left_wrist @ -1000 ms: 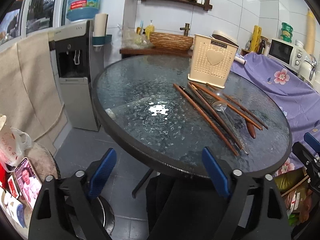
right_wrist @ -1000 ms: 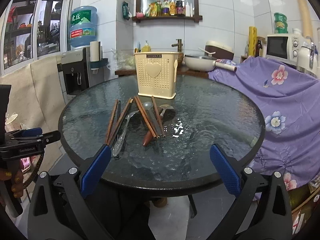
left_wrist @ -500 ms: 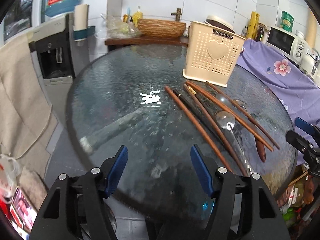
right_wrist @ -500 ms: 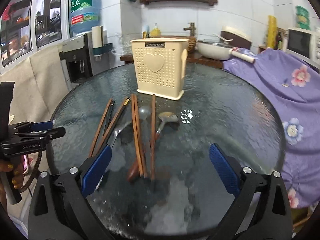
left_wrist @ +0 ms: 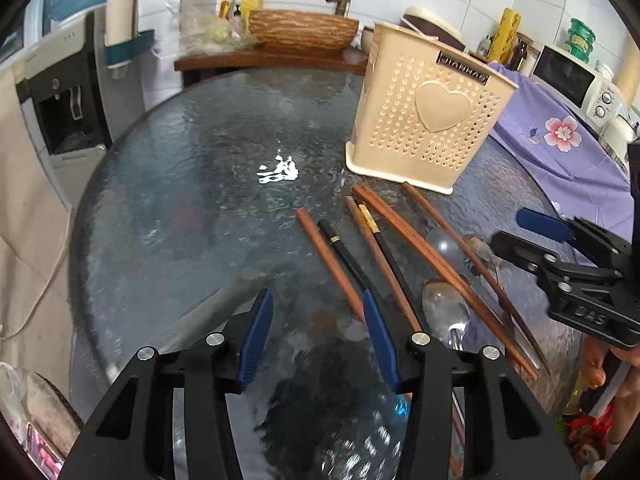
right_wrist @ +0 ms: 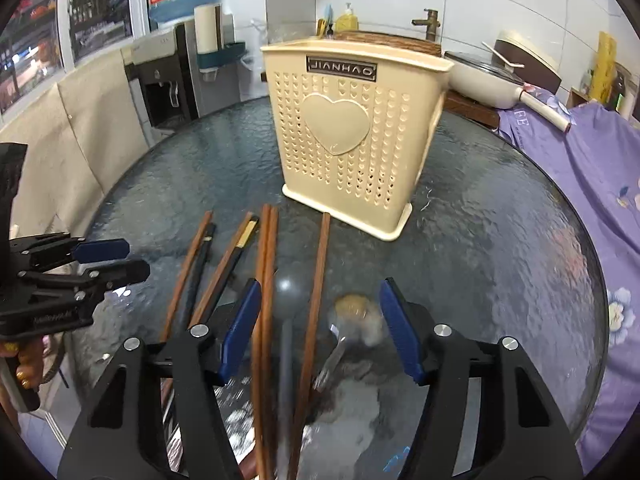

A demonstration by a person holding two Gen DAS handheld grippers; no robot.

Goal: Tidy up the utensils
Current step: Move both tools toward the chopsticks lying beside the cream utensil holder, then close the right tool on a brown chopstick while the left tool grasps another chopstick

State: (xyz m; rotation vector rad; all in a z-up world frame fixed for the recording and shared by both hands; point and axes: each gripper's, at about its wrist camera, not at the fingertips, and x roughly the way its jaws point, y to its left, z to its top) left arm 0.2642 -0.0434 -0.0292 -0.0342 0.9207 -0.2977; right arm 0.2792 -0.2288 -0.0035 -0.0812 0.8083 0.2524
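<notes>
Several brown and black chopsticks (left_wrist: pixel 384 240) (right_wrist: pixel 268 264) and metal spoons (left_wrist: pixel 446 312) (right_wrist: pixel 352 312) lie side by side on the round glass table (left_wrist: pixel 200 184) (right_wrist: pixel 500 240). A cream perforated utensil holder (left_wrist: pixel 428 120) (right_wrist: pixel 352 132) with a heart stands behind them. My left gripper (left_wrist: pixel 316 316) is open and empty, low over the table at the near ends of the leftmost chopsticks. My right gripper (right_wrist: pixel 320 304) is open and empty, low over the chopsticks and spoons. Each gripper shows in the other view, the right one (left_wrist: pixel 520 232) and the left one (right_wrist: pixel 116 260).
A water dispenser (left_wrist: pixel 68 92) (right_wrist: pixel 164 80) stands left of the table. A purple flowered cloth (left_wrist: pixel 560 140) (right_wrist: pixel 592 184) covers furniture on the right. A wooden counter with a basket (left_wrist: pixel 304 34) and a pan (right_wrist: pixel 488 80) is behind the table.
Both grippers have moved forward and down over the table, close to the utensils. The left gripper's fingers stand closer together than before. Nothing has been picked up.
</notes>
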